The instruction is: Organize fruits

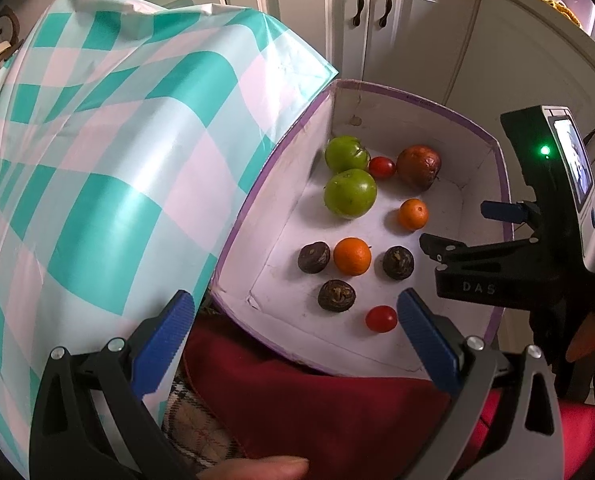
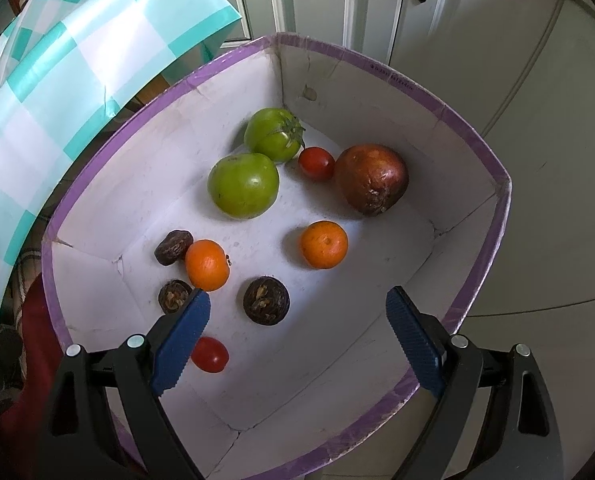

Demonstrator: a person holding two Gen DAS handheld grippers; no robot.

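Observation:
A white box with a purple rim [image 1: 417, 96] [image 2: 493, 176] holds the fruit: two green tomatoes [image 2: 243, 184] [image 1: 349, 192], a dark red-brown fruit [image 2: 371, 178] [image 1: 419, 166], two small oranges [image 2: 323, 244] [image 1: 352, 256], two cherry tomatoes [image 2: 209, 354] [image 1: 381, 319] and three dark wrinkled fruits [image 2: 266, 300] [image 1: 336, 295]. My left gripper [image 1: 295, 322] is open and empty over the box's near left corner. My right gripper [image 2: 297, 318] is open and empty above the box's near side; it also shows in the left wrist view [image 1: 453, 232].
A teal and white checked cloth [image 1: 97, 160] [image 2: 57, 80] covers a table left of the box. The box rests on a red cushion [image 1: 317, 412]. White cabinet doors [image 1: 377, 20] stand behind.

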